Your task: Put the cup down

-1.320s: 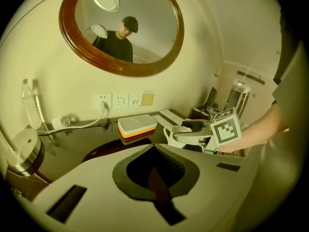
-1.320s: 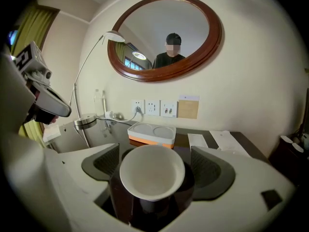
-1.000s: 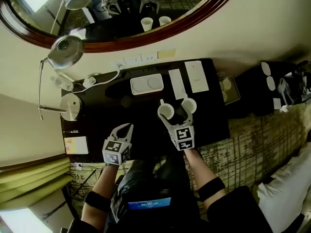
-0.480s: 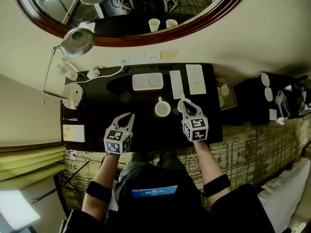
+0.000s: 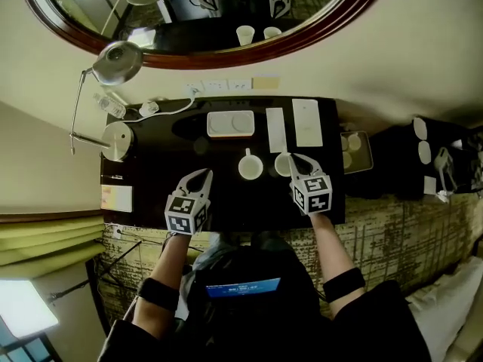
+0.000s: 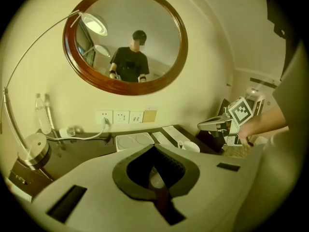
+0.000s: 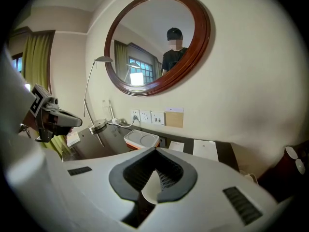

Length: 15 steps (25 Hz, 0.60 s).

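Two white cups stand on the dark table (image 5: 158,179). One cup with a handle (image 5: 250,166) sits mid-table and also shows in the left gripper view (image 6: 190,146). The second cup (image 5: 282,164) stands just right of it, and I see it through the jaw gap (image 7: 150,187). My right gripper (image 5: 293,159) is shut and empty, its tip right beside the second cup; nothing is between the pads (image 7: 155,150). My left gripper (image 5: 204,174) is shut and empty, left of the cups (image 6: 153,148).
A white tray (image 5: 230,124) and two white cards (image 5: 276,130) (image 5: 306,121) lie along the wall. A desk lamp base (image 5: 117,140), a bottle (image 5: 110,105) and a cable sit at the left. A small tray (image 5: 355,149) stands right of the table. A round mirror (image 5: 226,51) hangs above.
The right gripper stood wide open at the two cups a second ago; now it is shut and drawn back to the right. The left gripper rose slightly.
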Available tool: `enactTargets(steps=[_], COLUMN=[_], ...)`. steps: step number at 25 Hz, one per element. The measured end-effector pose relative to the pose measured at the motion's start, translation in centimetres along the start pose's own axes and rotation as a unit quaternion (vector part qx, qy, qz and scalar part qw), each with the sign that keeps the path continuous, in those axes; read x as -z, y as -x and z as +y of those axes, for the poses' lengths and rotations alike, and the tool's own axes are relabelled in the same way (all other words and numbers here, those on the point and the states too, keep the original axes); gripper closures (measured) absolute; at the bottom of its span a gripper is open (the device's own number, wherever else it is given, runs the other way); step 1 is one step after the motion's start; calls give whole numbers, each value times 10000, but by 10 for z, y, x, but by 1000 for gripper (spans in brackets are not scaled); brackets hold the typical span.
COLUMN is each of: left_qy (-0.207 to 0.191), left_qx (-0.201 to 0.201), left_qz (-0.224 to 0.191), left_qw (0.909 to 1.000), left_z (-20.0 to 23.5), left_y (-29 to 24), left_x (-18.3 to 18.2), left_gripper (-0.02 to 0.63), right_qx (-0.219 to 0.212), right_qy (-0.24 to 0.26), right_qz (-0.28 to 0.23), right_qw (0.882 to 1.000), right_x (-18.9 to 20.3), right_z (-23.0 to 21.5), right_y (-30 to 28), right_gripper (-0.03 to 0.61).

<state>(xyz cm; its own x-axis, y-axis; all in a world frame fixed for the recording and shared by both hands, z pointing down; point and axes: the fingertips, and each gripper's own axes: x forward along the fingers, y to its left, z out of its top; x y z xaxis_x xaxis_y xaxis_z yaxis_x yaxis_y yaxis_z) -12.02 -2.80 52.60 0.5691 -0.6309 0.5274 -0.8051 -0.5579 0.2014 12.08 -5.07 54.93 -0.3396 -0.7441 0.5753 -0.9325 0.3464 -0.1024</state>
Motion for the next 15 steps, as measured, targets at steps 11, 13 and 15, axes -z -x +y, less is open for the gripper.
enactTargets(steps=[11,13,15], left_qy=[23,129,216], left_qx=[151,166,139], left_qz=[16,33,27], left_qw=[9999,9998,9997], left_z=[-15,-14,-11], left_y=[-15,-19,-22], left_x=[-2,0,3], left_gripper=[614,614,614], right_qx=[-285,-307,-327], right_qy=[148,142,122], right_qz=[181,210,232], right_qw=[9993,9992,9991], right_x=[6,7,10], right_z=[-1,-1,-1], right_y=[-1,-2,-2], right_gripper=[577,577,577])
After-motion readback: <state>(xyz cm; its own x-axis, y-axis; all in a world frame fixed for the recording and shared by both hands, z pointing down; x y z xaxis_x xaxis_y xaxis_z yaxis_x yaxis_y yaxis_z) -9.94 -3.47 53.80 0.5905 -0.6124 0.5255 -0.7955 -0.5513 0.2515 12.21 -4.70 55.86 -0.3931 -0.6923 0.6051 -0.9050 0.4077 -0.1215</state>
